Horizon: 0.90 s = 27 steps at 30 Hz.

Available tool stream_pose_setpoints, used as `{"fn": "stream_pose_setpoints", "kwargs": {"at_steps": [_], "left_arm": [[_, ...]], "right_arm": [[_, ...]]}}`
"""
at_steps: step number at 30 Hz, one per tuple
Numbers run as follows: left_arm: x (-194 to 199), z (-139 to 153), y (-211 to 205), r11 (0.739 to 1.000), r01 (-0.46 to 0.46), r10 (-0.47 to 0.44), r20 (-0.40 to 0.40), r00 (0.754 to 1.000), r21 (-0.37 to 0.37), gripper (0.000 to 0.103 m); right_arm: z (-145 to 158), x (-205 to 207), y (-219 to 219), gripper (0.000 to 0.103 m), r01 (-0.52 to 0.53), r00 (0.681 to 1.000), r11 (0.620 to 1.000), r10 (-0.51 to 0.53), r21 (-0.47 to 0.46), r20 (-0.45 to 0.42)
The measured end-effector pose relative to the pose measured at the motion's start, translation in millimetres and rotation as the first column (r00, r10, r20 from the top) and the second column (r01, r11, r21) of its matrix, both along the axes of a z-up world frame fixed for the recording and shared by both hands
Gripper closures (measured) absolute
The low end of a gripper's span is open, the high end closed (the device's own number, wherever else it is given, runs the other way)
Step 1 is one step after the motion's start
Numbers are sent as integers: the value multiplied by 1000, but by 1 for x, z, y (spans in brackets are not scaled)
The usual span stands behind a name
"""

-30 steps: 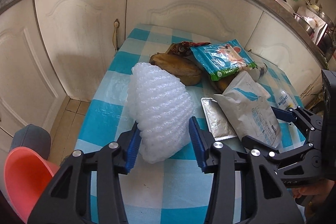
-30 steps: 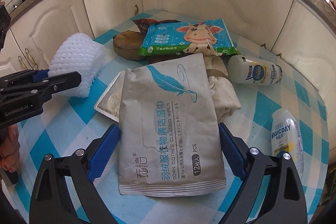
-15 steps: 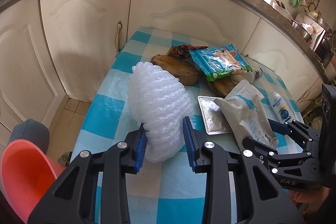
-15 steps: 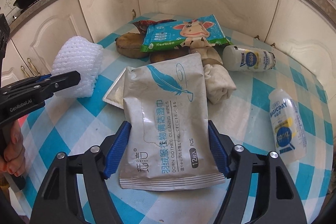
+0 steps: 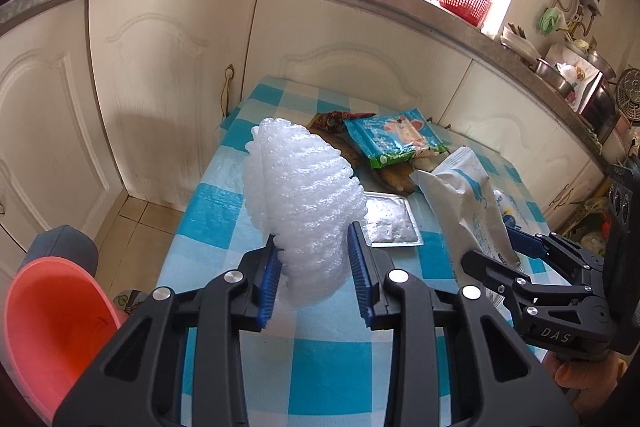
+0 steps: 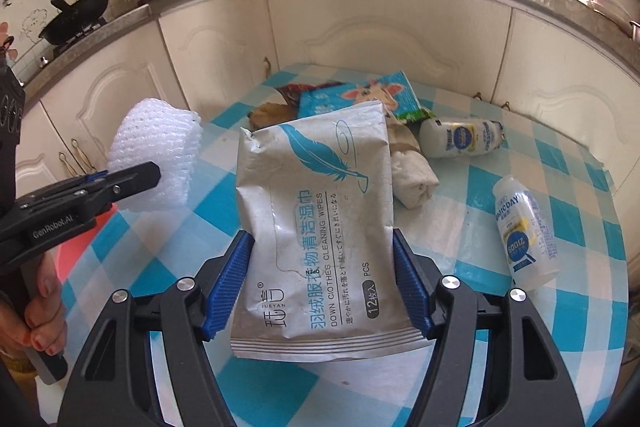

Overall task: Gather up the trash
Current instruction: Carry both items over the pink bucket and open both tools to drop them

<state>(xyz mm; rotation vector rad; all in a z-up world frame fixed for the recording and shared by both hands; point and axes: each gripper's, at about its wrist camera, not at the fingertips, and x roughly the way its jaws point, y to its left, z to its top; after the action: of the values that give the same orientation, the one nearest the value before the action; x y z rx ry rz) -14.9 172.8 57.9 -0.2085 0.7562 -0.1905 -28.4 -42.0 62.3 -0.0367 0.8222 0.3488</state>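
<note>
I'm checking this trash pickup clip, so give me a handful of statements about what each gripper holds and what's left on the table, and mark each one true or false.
1. The left gripper is shut on the white foam net. True.
2. The right gripper is open and holds nothing. False: it is shut on the grey wipes packet, which is lifted off the table.
3. Two small white bottles lie on their sides on the checked cloth. True.
4. The green wipes pack hangs from the left gripper. False: it lies in the pile at the far end of the table.
5. The foil tray lies flat on the table. True.
</note>
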Motion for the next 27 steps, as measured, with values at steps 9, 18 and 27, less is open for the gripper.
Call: {"fn": "stream_pose_setpoints", "kwargs": {"at_steps": [9, 18, 27], "left_arm": [[-46, 24, 43, 997, -75, 75, 57, 996, -1, 69], [-102, 7, 143, 959, -280, 279, 20, 960, 44, 69], [-122, -52, 214, 911, -410, 411, -116, 904, 33, 68]], "right_arm": [[27, -11, 51, 34, -112, 994, 993, 112, 43, 22], [33, -29, 162, 33, -364, 930, 926, 368, 103, -17], [9, -42, 275, 32, -542, 832, 838, 546, 70, -99]]}}
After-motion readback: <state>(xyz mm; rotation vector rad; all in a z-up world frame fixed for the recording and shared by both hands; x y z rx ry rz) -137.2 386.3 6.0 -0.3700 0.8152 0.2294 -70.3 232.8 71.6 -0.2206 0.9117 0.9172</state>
